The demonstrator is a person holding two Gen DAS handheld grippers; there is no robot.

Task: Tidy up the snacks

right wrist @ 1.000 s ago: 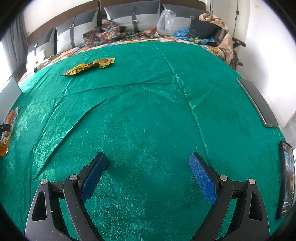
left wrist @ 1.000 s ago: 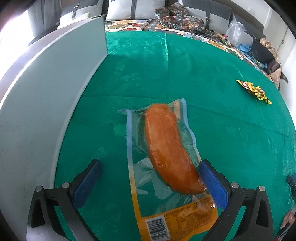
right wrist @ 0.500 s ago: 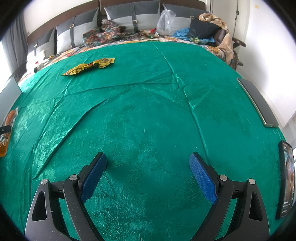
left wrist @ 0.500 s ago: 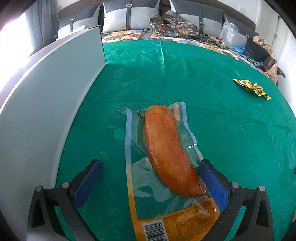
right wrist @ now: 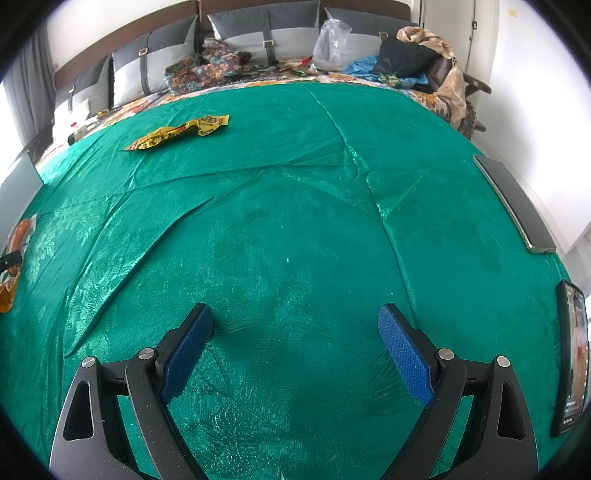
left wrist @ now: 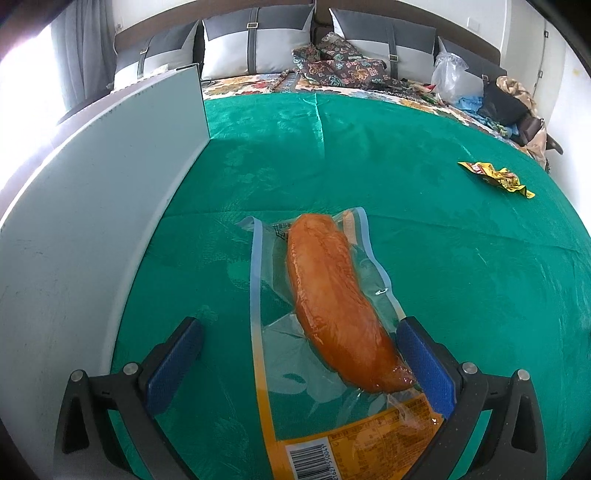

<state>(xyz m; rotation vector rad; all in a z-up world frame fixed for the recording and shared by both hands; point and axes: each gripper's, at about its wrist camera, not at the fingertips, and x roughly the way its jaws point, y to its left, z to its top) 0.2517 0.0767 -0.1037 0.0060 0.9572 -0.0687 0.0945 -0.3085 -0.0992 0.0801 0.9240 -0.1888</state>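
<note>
A clear packet holding an orange sausage-shaped snack (left wrist: 328, 306) lies flat on the green cloth (left wrist: 406, 192). My left gripper (left wrist: 299, 347) is open and straddles the packet's near half, its right pad against the snack's lower end. A crumpled yellow snack wrapper (left wrist: 495, 175) lies far right in the left wrist view and appears at the far left (right wrist: 177, 133) in the right wrist view. My right gripper (right wrist: 295, 332) is open over bare cloth with nothing between its fingers. The orange snack (right wrist: 18, 236) shows at that view's left edge.
A pale grey box wall (left wrist: 92, 229) stands along the left of the packet. Two phones (right wrist: 513, 203) (right wrist: 572, 354) lie at the cloth's right edge. Cushions (right wrist: 266, 33), patterned fabric and bags crowd the far side.
The left gripper's view has tilted up slightly, showing more of the cushions, and the packet sits a little lower between the fingers. The right gripper has not moved.
</note>
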